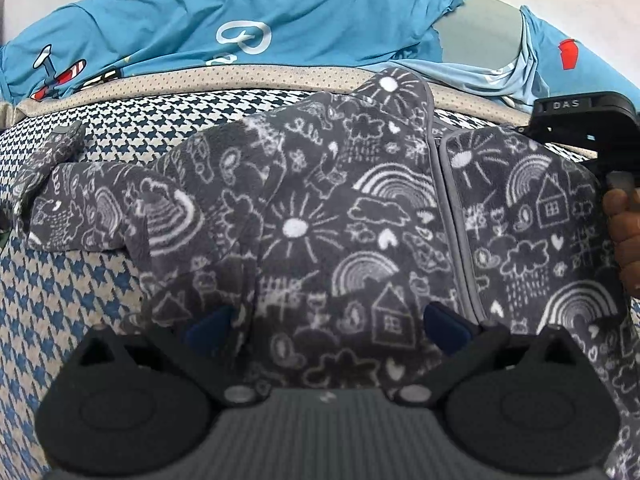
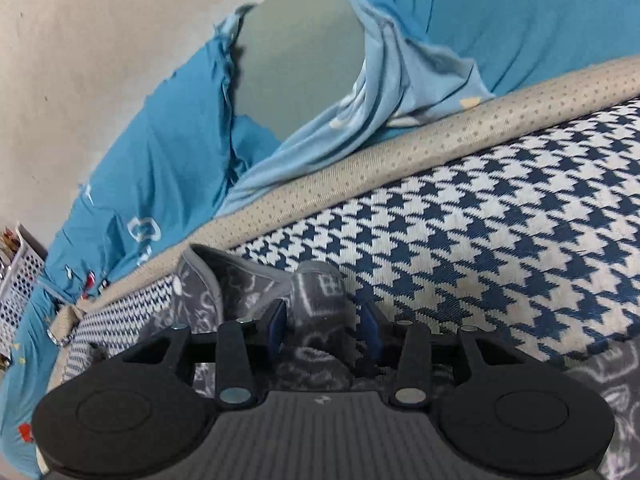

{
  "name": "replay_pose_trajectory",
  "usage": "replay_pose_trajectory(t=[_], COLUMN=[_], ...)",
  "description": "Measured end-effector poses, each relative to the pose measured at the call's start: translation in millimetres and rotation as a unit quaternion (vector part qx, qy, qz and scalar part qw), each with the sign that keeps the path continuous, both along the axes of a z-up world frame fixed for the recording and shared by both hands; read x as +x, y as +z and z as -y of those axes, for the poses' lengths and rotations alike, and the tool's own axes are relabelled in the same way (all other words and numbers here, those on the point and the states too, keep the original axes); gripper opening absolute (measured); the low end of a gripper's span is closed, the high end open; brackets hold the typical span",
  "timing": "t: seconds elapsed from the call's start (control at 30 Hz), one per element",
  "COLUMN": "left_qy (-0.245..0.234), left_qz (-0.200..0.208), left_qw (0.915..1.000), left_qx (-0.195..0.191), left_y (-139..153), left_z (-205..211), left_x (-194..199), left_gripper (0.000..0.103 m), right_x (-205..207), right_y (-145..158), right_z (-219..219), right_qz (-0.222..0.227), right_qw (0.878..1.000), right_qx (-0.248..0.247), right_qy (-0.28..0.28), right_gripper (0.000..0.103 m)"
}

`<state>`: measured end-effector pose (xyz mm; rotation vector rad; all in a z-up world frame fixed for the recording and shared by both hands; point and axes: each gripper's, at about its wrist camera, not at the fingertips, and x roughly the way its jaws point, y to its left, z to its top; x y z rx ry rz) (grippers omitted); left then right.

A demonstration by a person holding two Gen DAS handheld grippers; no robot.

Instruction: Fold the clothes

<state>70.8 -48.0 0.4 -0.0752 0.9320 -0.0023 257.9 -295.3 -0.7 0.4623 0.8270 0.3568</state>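
A grey fleece garment (image 1: 320, 208) printed with white doodles lies spread on a blue-and-white houndstooth surface (image 1: 60, 280). My left gripper (image 1: 328, 324) is open wide over the garment's near part, both blue pads low against the fleece. At the right edge, a hand (image 1: 624, 232) holds the black body of the other gripper (image 1: 580, 120) by the garment's right side. In the right wrist view my right gripper (image 2: 323, 324) has a bunched fold of the grey garment (image 2: 316, 296) between its blue pads. The right pad stands clear of the fold, so this gripper is open.
A bright blue printed cloth (image 1: 240, 20) is draped along the back, above a beige dotted band (image 1: 200, 76). A white perforated basket (image 2: 20, 280) stands at the far left. Bare houndstooth surface (image 2: 480, 220) stretches to the right of the right gripper.
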Motion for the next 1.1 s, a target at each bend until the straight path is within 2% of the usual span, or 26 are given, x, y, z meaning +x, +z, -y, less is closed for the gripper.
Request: replay_pose_trajectory(t=[0.03, 0.07, 0.13, 0.2, 0.37, 0.43, 0.53, 0.73, 0.83, 0.93, 1.03, 1.1], left_qy=[0.000, -0.001, -0.001, 0.001, 0.007, 0.008, 0.012, 0.007, 0.007, 0.009, 0.010, 0.009], left_qz=[-0.001, -0.001, -0.002, -0.002, -0.001, 0.000, 0.001, 0.005, 0.007, 0.006, 0.007, 0.008], left_qw=[1.0000, 1.0000, 1.0000, 1.0000, 0.9999, 0.9999, 0.9997, 0.9993, 0.9990, 0.9989, 0.9989, 0.9988], left_qx=[0.002, 0.004, 0.008, 0.008, 0.010, 0.015, 0.019, 0.036, 0.043, 0.045, 0.046, 0.047], left_y=[-1, -1, -2, -2, -4, -5, -6, -7, -8, -9, -9, -9], left_z=[0, 1, 2, 2, 4, 6, 9, 15, 18, 21, 22, 22], left_x=[0, 0, 1, 2, 3, 3, 3, 1, 1, -1, -1, -2], left_gripper=[0.103, 0.103, 0.103, 0.103, 0.103, 0.103, 0.103, 0.103, 0.103, 0.103, 0.103, 0.103], right_x=[1, 3, 7, 8, 11, 13, 19, 36, 39, 40, 44, 45], right_y=[0, -1, 0, 4, 27, 34, 30, 4, 2, 11, 10, 5], right_z=[-1, -2, -5, -6, -7, -15, -30, -41, -39, -37, -39, -35], right_qz=[0.002, 0.002, 0.002, 0.017, 0.090, 0.121, 0.145, 0.134, 0.130, 0.135, 0.116, 0.100], right_qw=[1.000, 1.000, 1.000, 1.000, 0.996, 0.992, 0.989, 0.990, 0.991, 0.990, 0.993, 0.995], right_qx=[-0.002, -0.005, -0.004, -0.004, 0.014, 0.002, -0.029, -0.053, -0.032, 0.011, -0.003, 0.009], right_qy=[0.003, 0.007, 0.018, 0.022, 0.018, 0.022, 0.026, 0.013, 0.012, 0.026, 0.011, -0.008], right_gripper=[0.026, 0.018, 0.012, 0.010, 0.008, 0.008, 0.008, 0.008, 0.008, 0.009, 0.013, 0.014])
